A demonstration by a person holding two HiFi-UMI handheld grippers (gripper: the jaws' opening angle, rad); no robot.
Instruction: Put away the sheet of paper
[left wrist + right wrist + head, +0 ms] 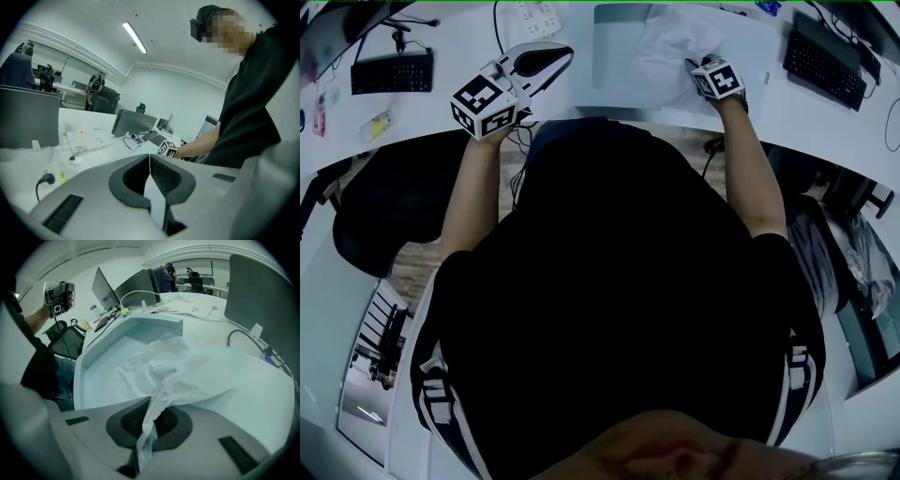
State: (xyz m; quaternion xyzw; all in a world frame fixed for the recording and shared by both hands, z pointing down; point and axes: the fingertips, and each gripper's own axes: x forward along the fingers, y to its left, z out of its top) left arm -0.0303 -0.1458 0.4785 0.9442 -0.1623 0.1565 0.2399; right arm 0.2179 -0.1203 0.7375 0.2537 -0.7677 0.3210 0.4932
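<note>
1. Pinches a crumpled edge of the sheet of paper (164, 366) in the right gripper (152, 404), jaws fully closed on it.
2. Keeps the left gripper (150, 161) well apart from the paper, jaws together and empty.
3. Drapes the rest of the paper over the tray (140, 326) on the desk (450, 37).
4. Shows the pinch only in the right gripper view; adds, in the head view, a keyboard (391, 72) far left.

A big white desk (441, 112) curves around. A black keyboard (391, 72) lies on its left side, and another keyboard (825, 61) lies on its right side. A white power strip (536, 16) sits at the back. A black chair (389, 220) stands by the desk on the left. Farther off, a grey screen (133, 123) stands on a desk. A long light (135, 37) shines on the ceiling.
</note>
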